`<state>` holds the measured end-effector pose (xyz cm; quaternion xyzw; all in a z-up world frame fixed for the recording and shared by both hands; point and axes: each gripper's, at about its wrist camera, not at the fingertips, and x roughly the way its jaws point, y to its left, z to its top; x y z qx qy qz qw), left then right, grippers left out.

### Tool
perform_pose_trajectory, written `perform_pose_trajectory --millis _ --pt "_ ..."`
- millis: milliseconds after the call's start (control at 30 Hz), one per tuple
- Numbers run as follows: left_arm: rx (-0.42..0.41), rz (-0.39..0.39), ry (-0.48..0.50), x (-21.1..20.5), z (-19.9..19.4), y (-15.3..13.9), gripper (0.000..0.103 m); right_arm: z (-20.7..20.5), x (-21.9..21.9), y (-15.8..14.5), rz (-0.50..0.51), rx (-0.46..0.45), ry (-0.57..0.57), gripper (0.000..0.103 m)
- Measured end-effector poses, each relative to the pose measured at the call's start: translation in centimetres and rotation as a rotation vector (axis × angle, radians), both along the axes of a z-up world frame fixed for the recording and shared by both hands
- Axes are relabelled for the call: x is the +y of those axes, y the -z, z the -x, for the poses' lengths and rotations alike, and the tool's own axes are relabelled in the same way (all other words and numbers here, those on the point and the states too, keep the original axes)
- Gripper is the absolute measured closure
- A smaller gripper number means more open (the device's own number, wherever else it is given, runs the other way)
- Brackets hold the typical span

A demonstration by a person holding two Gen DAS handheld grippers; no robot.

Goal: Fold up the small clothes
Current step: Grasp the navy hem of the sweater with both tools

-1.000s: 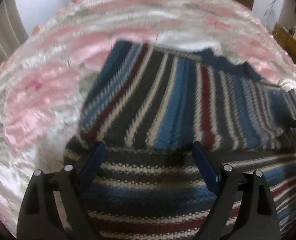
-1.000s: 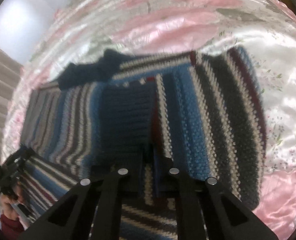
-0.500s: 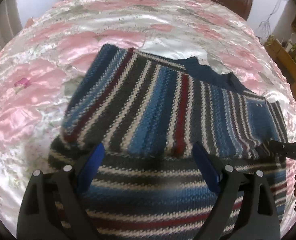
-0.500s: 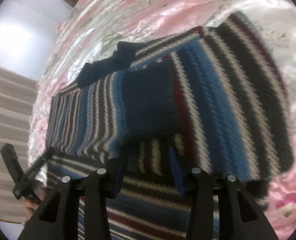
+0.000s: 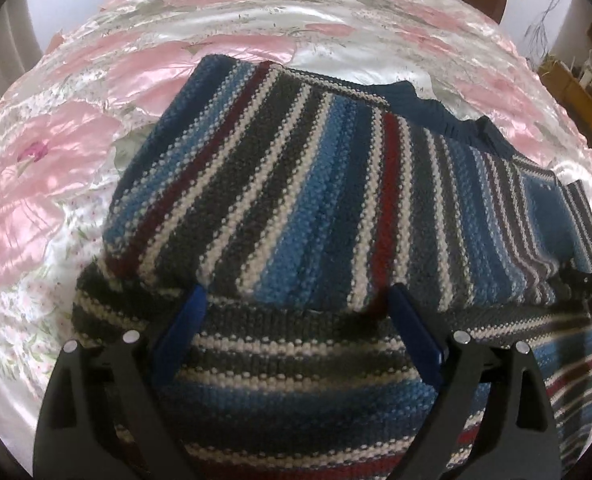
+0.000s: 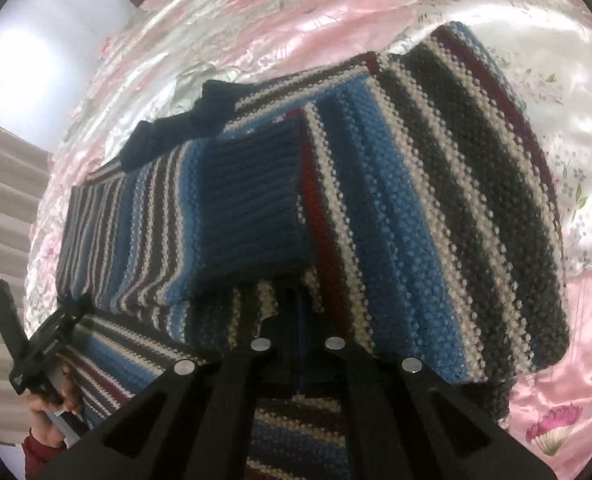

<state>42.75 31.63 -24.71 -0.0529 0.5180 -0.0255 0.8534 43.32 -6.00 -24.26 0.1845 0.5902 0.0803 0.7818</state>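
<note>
On pink satin bedspread (image 5: pixel 75 152): folded striped knit sweater (image 5: pixel 316 208).
Left tool (image 5: pixel 296 308) spread wide; right tool (image 6: pixel 298 316) closed, whether gripping unclear.

Bed (image 5: pixel 143 64) under a shiny pink-and-white floral satin cover (image 6: pixel 576 128), lightly wrinkled. Striped knit sweater (image 5: pixel 296 200) in blue, grey, white and dark red lying directly on it, partly folded, one layer doubled over another, navy collar (image 5: pixel 428 112) toward the far side.
</note>
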Motion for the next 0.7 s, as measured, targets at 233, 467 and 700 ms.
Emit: perform_pose_trajectory --millis 233,467,700 --pt "0.05 0.044 0.016 1.1 3.5 -3.0 0.012 5.2 1.1 -4.0 0.115 -0.051 -0.107 0.07" --pt "0.101 -0.043 0.043 4.2 13.2 -4.5 0.011 15.9 1.5 -4.6 0.189 -0.011 -0.218 0.057" --pt "0.16 -0.043 -0.012 7.4 21.0 -5.0 0.011 25.3 0.8 -4.8 0.192 0.021 -0.171 0.05"
